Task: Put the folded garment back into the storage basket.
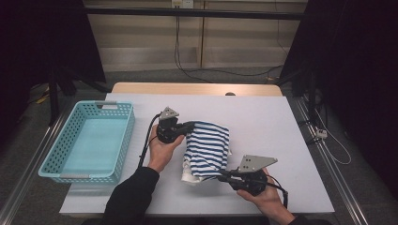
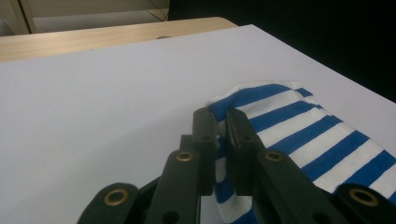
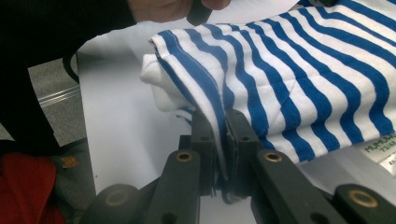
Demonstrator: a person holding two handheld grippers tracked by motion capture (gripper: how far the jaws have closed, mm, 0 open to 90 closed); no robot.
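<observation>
A blue-and-white striped garment [image 1: 206,150] lies folded in the middle of the white table. My left gripper [image 1: 188,125] is shut on its far left corner; in the left gripper view the striped cloth [image 2: 299,130] is pinched between the black jaws of that gripper [image 2: 222,122]. My right gripper [image 1: 220,174] is shut on the near edge; in the right gripper view the cloth edge [image 3: 280,84] runs down between that gripper's [image 3: 223,122] jaws. A white inner layer [image 3: 161,91] bulges at the fold's left end.
A light blue perforated basket [image 1: 89,140] stands at the table's left, with nothing inside. The white sheet [image 1: 272,126] covers the tabletop, with a wooden strip [image 1: 197,88] at the far edge. A white label [image 3: 380,149] lies near the garment in the right gripper view.
</observation>
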